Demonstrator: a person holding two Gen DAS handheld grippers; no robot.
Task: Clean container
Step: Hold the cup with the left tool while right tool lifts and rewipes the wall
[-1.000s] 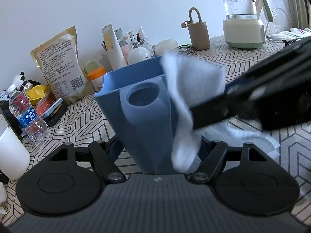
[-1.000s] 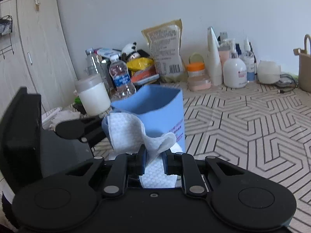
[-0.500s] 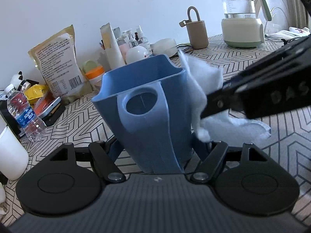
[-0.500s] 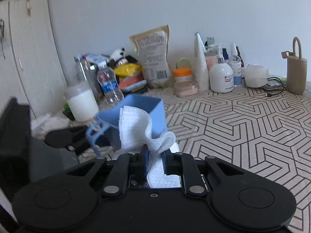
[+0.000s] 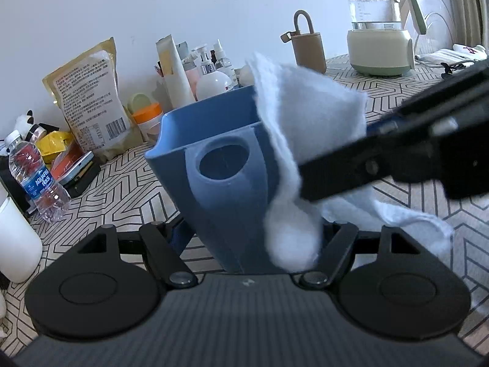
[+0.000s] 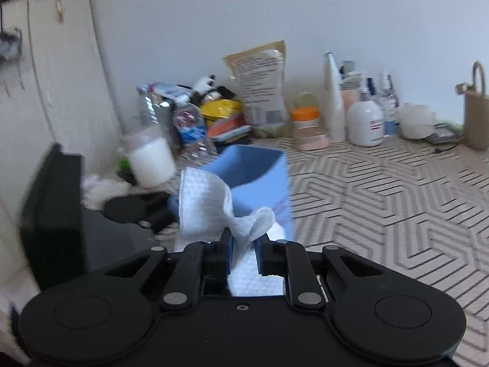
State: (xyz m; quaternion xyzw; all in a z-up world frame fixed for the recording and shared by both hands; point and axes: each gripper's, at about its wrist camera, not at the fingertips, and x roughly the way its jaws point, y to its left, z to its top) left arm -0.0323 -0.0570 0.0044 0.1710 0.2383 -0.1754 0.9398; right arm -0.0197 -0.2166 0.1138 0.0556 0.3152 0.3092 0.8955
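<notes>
A blue plastic container (image 5: 220, 165) with a hollow handle stands upright between the fingers of my left gripper (image 5: 253, 244), which is shut on its lower part. It also shows in the right wrist view (image 6: 256, 177). My right gripper (image 6: 244, 253) is shut on a white cloth (image 6: 207, 211). In the left wrist view the cloth (image 5: 302, 140) lies against the container's right outer side and rim, with the right gripper's black finger (image 5: 351, 177) reaching in from the right.
A patterned tabletop (image 6: 382, 198) carries a water bottle (image 5: 36, 180), a white jar (image 6: 151, 159), a snack bag (image 5: 88, 98), several lotion bottles (image 5: 211, 79), a tan holder (image 5: 308, 46) and a kettle (image 5: 379, 27) along the back wall.
The cloth has moved back up against the container's right side and rim after dropping lower and away half a second ago. The left gripper keeps holding the container.
</notes>
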